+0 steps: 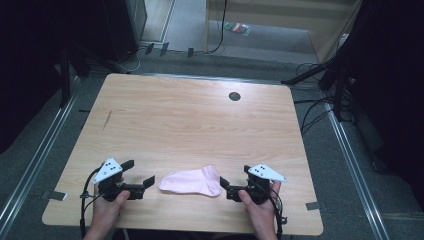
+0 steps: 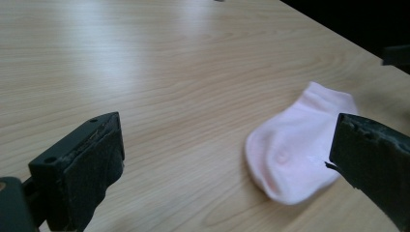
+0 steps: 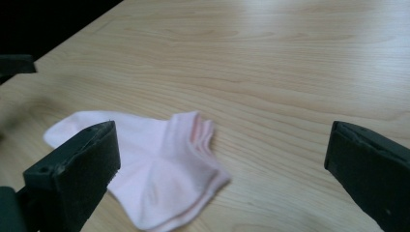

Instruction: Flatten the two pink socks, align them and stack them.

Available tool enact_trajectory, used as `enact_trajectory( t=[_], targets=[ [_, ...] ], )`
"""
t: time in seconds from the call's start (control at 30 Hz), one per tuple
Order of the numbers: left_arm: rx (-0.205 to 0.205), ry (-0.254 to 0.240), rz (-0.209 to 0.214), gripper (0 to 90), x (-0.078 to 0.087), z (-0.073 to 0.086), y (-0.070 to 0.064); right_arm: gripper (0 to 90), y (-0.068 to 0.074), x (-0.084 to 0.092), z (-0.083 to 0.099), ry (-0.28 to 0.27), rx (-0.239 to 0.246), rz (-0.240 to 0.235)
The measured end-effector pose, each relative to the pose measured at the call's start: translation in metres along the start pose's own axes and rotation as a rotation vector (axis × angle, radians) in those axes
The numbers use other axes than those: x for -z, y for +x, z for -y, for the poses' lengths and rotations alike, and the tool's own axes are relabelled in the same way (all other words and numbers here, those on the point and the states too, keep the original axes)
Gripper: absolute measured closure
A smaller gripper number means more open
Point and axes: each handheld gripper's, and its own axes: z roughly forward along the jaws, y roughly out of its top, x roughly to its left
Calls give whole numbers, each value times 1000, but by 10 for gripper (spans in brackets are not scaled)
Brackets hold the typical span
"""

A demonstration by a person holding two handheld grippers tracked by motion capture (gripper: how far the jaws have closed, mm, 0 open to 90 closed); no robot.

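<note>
Now we are holding two wide-open grippers on either side of a pink sock on a wooden table.

From the high view, we are seeing the sock [image 1: 191, 181] lying flat near the table's [image 1: 190, 120] front edge, between the left gripper [image 1: 139, 180] and the right gripper [image 1: 223, 186], with neither one touching it. Both are standing with jaws spread apart and nothing between them. A small dark round hole [image 1: 234, 96] is sitting well away toward the far side, and nothing is lying between the grippers and the sock. Cables [image 1: 312, 112] are trailing over the grey floor beyond the right edge. In the left gripper view, one black jaw is covering the sock's near side; in the right gripper view, a jaw is hiding its toe end. Our forearms are being cut off at the bottom, and the room around is looking too dark to make out.
</note>
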Motion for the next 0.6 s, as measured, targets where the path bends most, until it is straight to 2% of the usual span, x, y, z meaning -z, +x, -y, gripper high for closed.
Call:
enact_trajectory(
  t=[0.13,0.37,0.5,0.6],
  targets=[
    [24,-7,-51,0,6,1,14,0,-11,5,0,-9,-1,44],
    [57,-15,-116,0,17,3,34,0,-32,13,2,-19,-11,106],
    [62,-17,-147,0,22,4,43,0,-42,18,3,-22,-35,127],
    [37,11,-188,0,23,6,49,0,-50,23,3,-33,-39,135]
  ],
)
